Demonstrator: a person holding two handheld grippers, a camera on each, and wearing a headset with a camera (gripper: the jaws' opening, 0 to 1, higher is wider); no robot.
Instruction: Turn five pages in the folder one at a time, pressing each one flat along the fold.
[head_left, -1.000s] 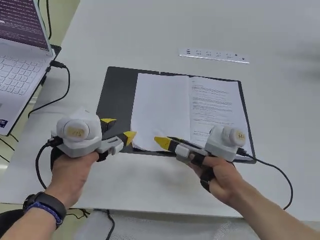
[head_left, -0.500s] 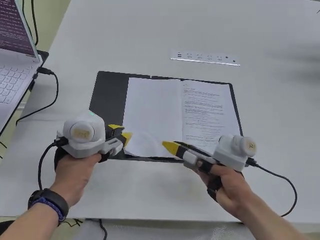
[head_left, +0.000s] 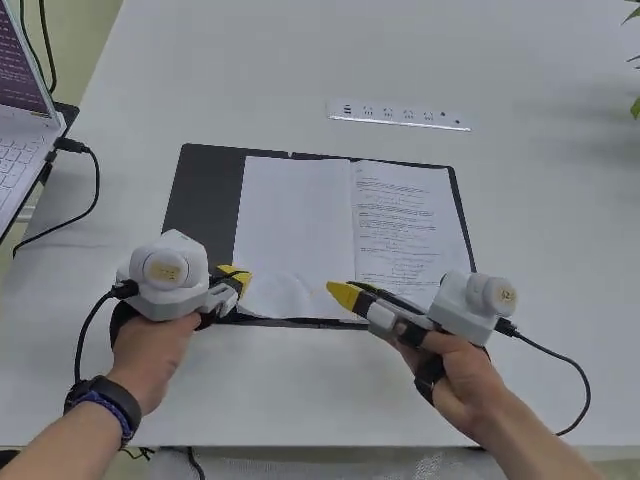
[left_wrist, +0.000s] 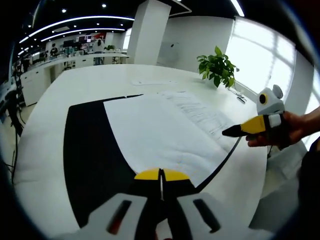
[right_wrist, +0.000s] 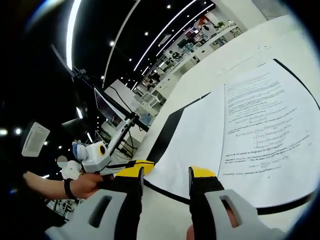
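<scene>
The black folder lies open on the white table. It shows a blank white page on the left and a printed page on the right. My left gripper is shut, its yellow tips together at the blank page's near left corner. I cannot tell whether paper is pinched. My right gripper hovers over the folder's near edge below the fold. Its jaws are open with nothing between them, and the printed page lies ahead of it.
A power strip is set in the table beyond the folder. A laptop sits at the far left, with a black cable running toward the folder's left side. A potted plant stands far off. The table's front edge is near my hands.
My left gripper's jaws have gone from open to shut as it settled at the blank page's near corner. The right gripper has hardly moved. The camera has shifted.
</scene>
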